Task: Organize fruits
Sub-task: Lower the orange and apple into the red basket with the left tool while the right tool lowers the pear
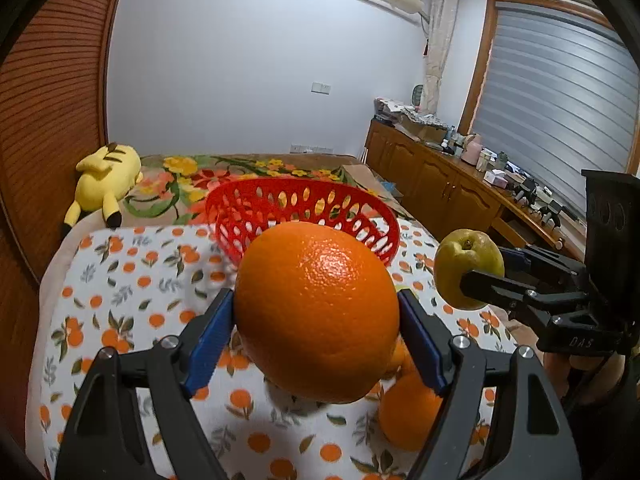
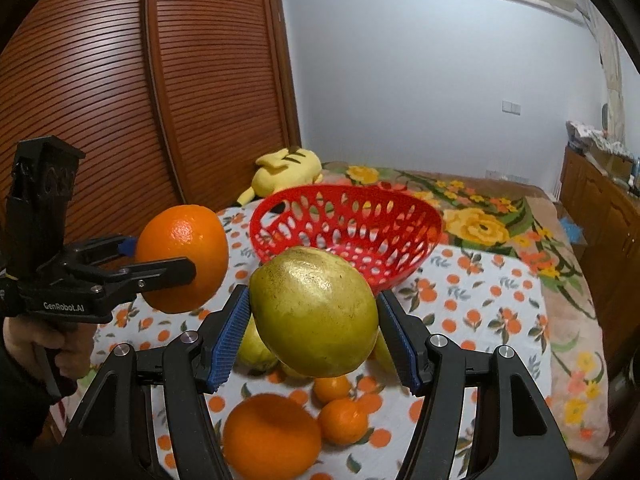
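Two fruits are up off the bed, one in each of your grippers. Your left gripper (image 1: 316, 320) has its ribbed blue pads (image 1: 210, 344) pressed on either side of a big orange (image 1: 316, 308), round, glossy and pitted; the fingers stand about as wide as the fruit. Your right gripper (image 2: 314, 320) clamps a pear (image 2: 316, 312) the same way, its yellow-green skin dull, speckled and slightly lumpy.

Below them lies a soft cloth (image 1: 132, 280), white with printed oranges and leaves. On it the right view shows what the left mostly hides: a second large orange (image 2: 272, 436), two small mandarins (image 2: 344, 420), and more yellow-green fruit (image 2: 254, 348) tucked under the held pear. The left view catches only part of the orange on the cloth (image 1: 408, 412), under its right finger.

Beyond the held fruit sits the basket (image 2: 348, 228), red hard plastic, oval, pierced with oval holes, resting on the cloth with nothing visible in it. Both fruits hang short of its near rim.

Farther back, a plush yellow toy (image 1: 106, 184) lies on a flowered blanket (image 2: 480, 224) beside a slatted wooden door (image 2: 120, 100). Only the left view shows the wooden cabinets (image 1: 432, 184) with clutter on top and the grey blind (image 1: 556, 100).
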